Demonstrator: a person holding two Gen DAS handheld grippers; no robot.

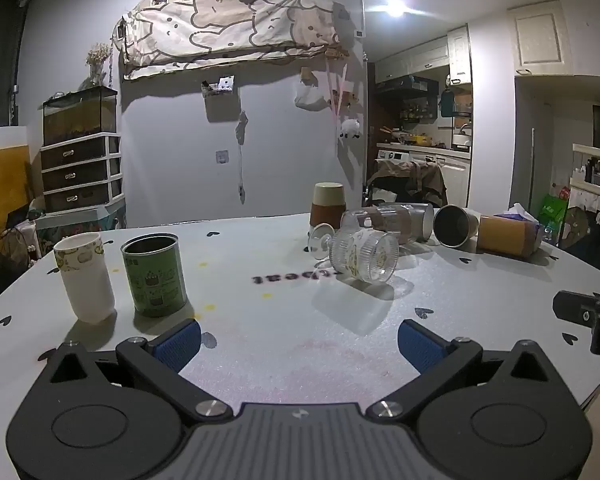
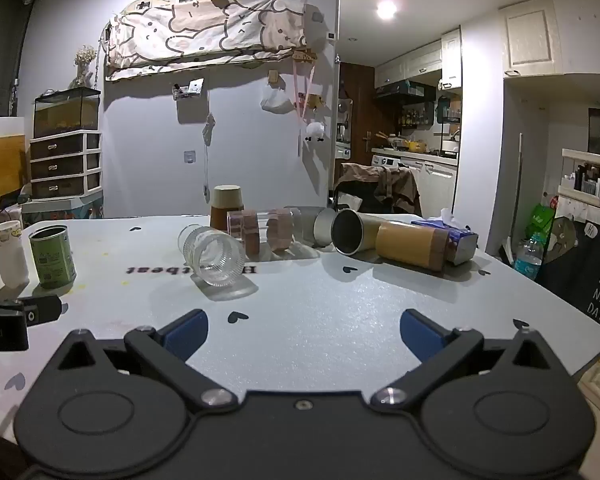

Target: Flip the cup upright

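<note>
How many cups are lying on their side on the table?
4: ribbed glass cup nearest; clear tumbler behind it; steel cup to its right; tan cup farthest right. Others may be hidden behind.

Both grippers hung low and level, side by side. The left gripper (image 1: 299,340) gaped wide, empty; the right gripper (image 2: 304,332), at its three o'clock, likewise.

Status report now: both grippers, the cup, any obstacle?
Left gripper open, right gripper open, both empty. Glass cup on its side. Path clear.
</note>
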